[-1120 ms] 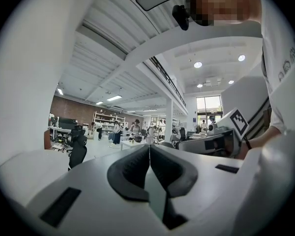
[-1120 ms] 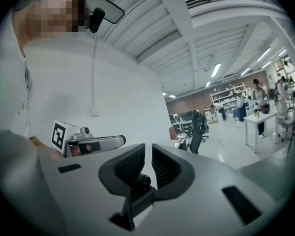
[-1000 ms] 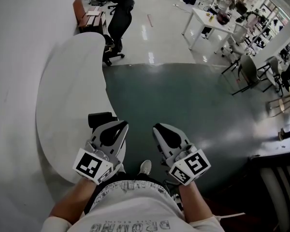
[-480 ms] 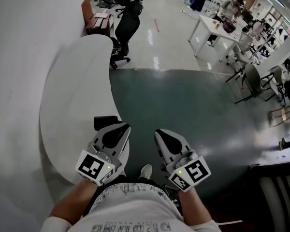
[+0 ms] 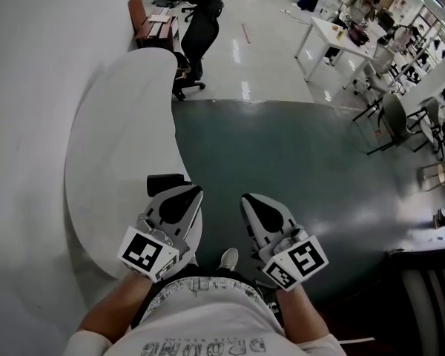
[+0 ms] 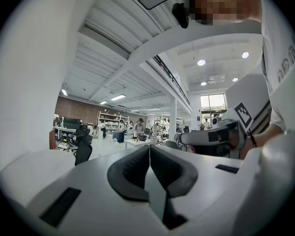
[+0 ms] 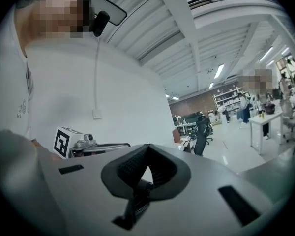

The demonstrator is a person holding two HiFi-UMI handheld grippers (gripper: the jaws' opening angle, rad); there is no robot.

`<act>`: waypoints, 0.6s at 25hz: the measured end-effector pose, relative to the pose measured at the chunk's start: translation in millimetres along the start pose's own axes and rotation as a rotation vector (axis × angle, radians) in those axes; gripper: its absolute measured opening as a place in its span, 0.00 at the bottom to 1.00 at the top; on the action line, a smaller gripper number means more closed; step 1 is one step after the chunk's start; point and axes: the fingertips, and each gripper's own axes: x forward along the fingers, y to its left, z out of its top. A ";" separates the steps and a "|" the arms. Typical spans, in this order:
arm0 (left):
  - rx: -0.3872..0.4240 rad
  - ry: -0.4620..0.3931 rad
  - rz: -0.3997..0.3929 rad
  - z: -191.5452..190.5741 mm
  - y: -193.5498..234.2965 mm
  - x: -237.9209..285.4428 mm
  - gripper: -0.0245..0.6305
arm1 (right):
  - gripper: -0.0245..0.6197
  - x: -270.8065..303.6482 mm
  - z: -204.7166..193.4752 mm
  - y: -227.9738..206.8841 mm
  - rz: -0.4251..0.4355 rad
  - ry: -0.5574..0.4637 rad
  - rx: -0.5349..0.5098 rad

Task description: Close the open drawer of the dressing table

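No dressing table or drawer shows in any view. In the head view my left gripper (image 5: 187,192) and my right gripper (image 5: 250,199) are held side by side close in front of the person's body, pointing out over the floor. In the left gripper view the left gripper (image 6: 149,147) has its dark pads meeting at the tip, with nothing between them. The right gripper (image 7: 147,146) in its own view is likewise shut and empty. Each gripper view catches the other gripper's marker cube at its side.
A white surface with a rounded edge (image 5: 119,147) lies along the left wall. Dark green floor (image 5: 297,169) spreads ahead. A black office chair (image 5: 200,21) stands beyond it, with a white table (image 5: 334,35) and chairs (image 5: 393,113) at the right. A dark slatted object (image 5: 426,288) is at bottom right.
The head view has drifted a little, so the room sits slightly lower in the picture. Both grippers stay in the same place before the body.
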 end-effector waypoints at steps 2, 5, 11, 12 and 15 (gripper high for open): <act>0.002 0.005 0.001 -0.1 0.7 1.9 0.07 | 0.05 0.9 0.2 -1.7 0.006 -0.004 0.011; 0.006 0.006 0.006 0.8 -2.3 4.2 0.07 | 0.05 -1.8 -0.1 -2.5 0.017 -0.009 0.021; 0.013 0.011 0.019 2.8 -2.6 6.6 0.07 | 0.05 -0.3 0.4 -3.8 0.035 -0.017 0.033; 0.014 0.013 0.021 3.0 -2.7 6.8 0.07 | 0.05 -0.3 0.5 -4.3 0.038 -0.018 0.036; 0.019 0.013 0.026 1.9 -4.4 7.1 0.07 | 0.05 -1.6 -0.6 -5.9 0.044 -0.022 0.042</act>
